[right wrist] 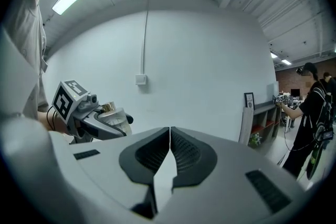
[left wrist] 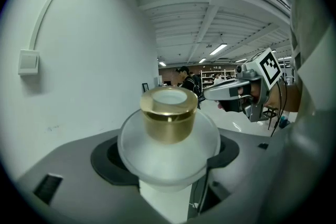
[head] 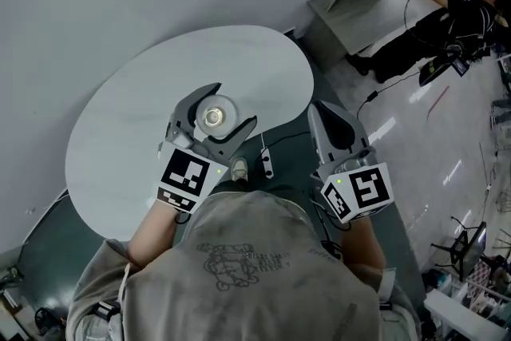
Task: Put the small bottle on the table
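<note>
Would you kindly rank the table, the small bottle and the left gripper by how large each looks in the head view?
1. table, by far the largest.
2. left gripper, closed on the bottle.
3. small bottle, smallest, sitting within the jaws.
Gripper and bottle lie nearer the camera than the tabletop, yet the order is not in doubt.

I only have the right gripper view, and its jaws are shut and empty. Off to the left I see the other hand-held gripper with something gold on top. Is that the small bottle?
Observer: Yes. The left gripper view shows the left hand-held gripper shut on the small bottle, which has a frosted body and a gold cap.
Operator: Is it over the table?
Observer: In the head view it is above the round white table, near the person's edge. I cannot tell whether it touches the table.
Operator: And my gripper?
Observer: The right hand-held gripper is past the table's edge, over the floor.
</note>
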`<state>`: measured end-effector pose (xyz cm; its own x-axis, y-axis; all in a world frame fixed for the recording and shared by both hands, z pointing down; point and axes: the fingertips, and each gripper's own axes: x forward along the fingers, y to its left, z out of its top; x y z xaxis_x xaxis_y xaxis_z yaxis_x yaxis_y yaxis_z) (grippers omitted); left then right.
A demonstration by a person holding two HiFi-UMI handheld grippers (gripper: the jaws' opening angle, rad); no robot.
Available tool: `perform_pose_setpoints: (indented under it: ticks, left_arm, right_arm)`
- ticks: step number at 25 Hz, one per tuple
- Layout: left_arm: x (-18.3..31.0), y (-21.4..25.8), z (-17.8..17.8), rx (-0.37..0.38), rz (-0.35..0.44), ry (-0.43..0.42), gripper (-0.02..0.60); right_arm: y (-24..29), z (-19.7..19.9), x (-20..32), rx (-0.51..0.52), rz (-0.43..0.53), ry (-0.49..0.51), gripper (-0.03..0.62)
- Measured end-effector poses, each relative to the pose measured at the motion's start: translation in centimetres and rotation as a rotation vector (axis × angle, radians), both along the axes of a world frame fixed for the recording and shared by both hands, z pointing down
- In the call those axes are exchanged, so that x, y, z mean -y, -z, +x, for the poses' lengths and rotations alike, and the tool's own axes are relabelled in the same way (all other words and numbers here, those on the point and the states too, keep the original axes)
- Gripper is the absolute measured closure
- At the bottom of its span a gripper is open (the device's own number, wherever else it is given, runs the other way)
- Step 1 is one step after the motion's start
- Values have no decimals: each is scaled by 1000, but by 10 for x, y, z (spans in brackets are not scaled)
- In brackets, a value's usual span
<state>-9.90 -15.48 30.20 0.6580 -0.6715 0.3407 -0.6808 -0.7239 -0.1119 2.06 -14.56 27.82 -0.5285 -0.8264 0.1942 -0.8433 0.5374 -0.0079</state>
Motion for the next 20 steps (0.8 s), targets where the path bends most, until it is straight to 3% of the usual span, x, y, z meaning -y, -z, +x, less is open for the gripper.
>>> perform_pose_setpoints:
  ticks: [9,20]
  left_arm:
    - [17,-7,16,43,-12,35,239]
    - [32,-16,34,34,-41,88,239]
  right_arm:
    - [2,18,20,20,3,25,563]
    - [-2,29,42,26,-5,97,563]
